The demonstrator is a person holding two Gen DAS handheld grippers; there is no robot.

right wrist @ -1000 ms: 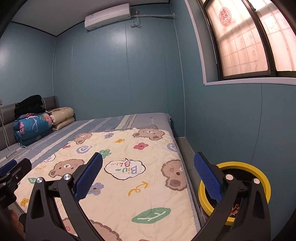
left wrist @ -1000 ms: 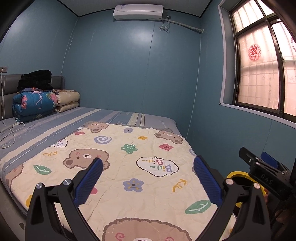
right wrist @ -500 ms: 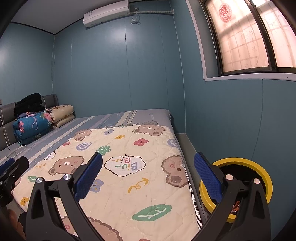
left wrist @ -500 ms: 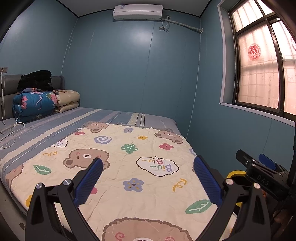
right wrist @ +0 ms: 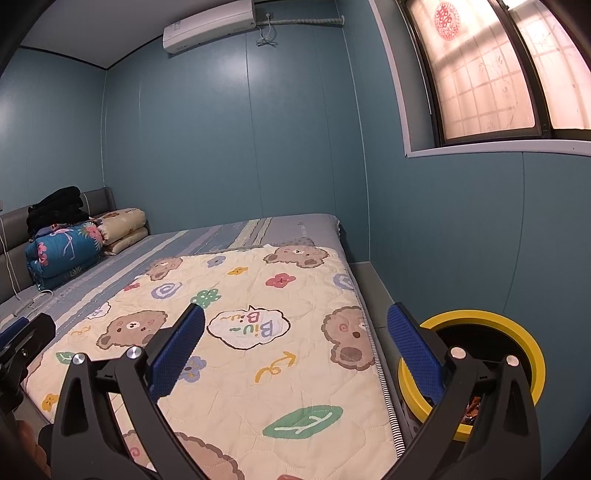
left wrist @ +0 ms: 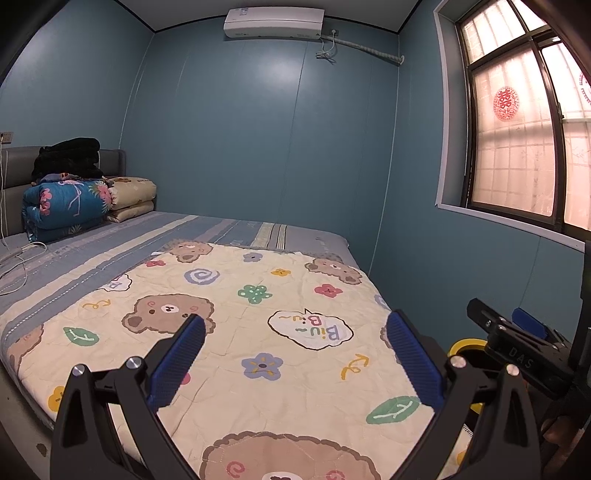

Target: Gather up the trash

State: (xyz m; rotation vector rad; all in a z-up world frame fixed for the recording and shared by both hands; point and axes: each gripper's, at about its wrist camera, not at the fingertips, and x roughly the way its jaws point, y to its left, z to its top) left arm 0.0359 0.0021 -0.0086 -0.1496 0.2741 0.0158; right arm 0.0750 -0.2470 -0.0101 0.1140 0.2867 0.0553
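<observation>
Blue-walled bedroom: a bed (left wrist: 229, 236) fills the middle, its bear-print quilt (right wrist: 258, 339) lettered "Biu~Biu~". At lower right in the right wrist view, a round yellow-rimmed trash bin (right wrist: 517, 328) stands upright beside the bed, mouth facing up, scraps inside. Left gripper (left wrist: 295, 354) and right gripper (right wrist: 295, 347) both gape wide, holding nothing; "DAS" marks the right one.

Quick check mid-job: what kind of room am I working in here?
A bedroom, almost certainly. A bed with a bear-print quilt fills most of the view, folded bedding is stacked by the headboard, and an air conditioner hangs on the blue wall. A yellow-rimmed bin stands beside the bed.
</observation>
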